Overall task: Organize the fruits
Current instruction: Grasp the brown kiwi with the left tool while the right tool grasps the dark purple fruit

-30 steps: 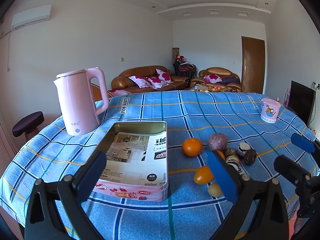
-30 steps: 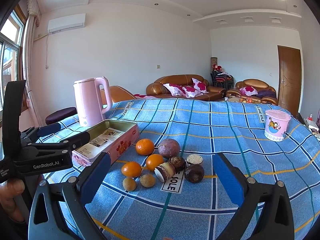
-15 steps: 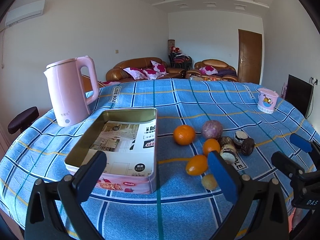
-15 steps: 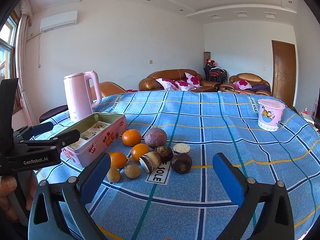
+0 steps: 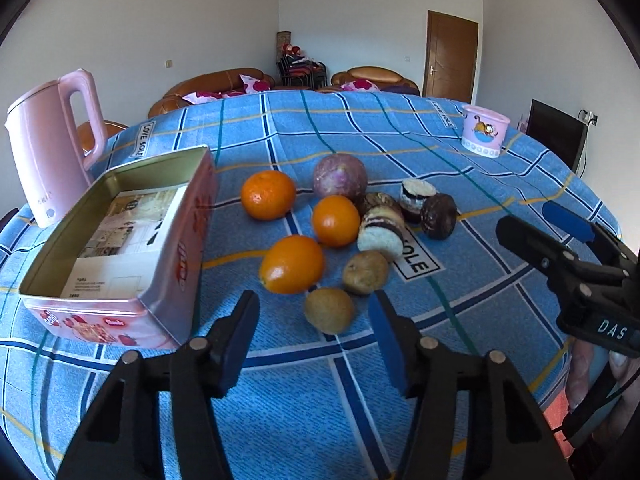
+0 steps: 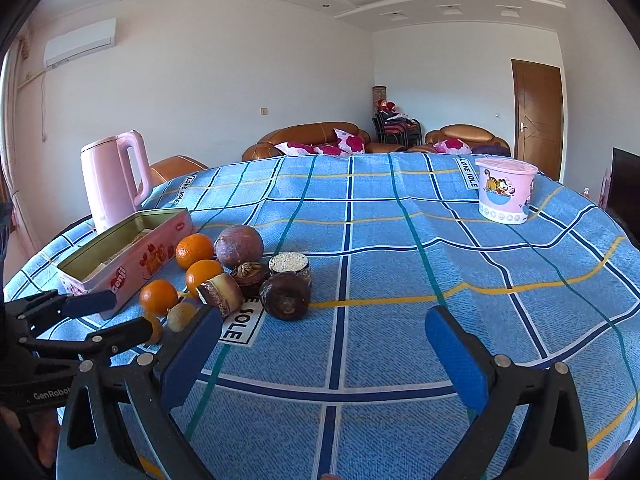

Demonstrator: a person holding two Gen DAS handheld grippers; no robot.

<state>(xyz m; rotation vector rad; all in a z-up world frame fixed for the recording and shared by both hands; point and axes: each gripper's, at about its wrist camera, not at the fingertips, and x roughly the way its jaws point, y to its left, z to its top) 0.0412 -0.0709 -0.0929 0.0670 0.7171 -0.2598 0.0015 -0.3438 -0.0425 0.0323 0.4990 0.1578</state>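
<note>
Left gripper (image 5: 314,336), closing, angled toward kiwi (image 5: 329,310)

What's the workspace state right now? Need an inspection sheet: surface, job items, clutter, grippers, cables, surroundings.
Surface: table under a blue checked cloth, lettered patches on it.
Job's things: three oranges, a purple round fruit, two small brown fruits and four dark or cut pieces, loose in one cluster. Open pink tin beside them holds only a printed sheet.
Clutter: pink kettle, pink cartoon tub.
Grippers: left gripper closing, nearest brown fruit ahead of the pads, untouched; right gripper open, nothing between the pads.
Cables: nothing seen on the table.
Surroundings: brown sofas, wooden door, air conditioner.
</note>
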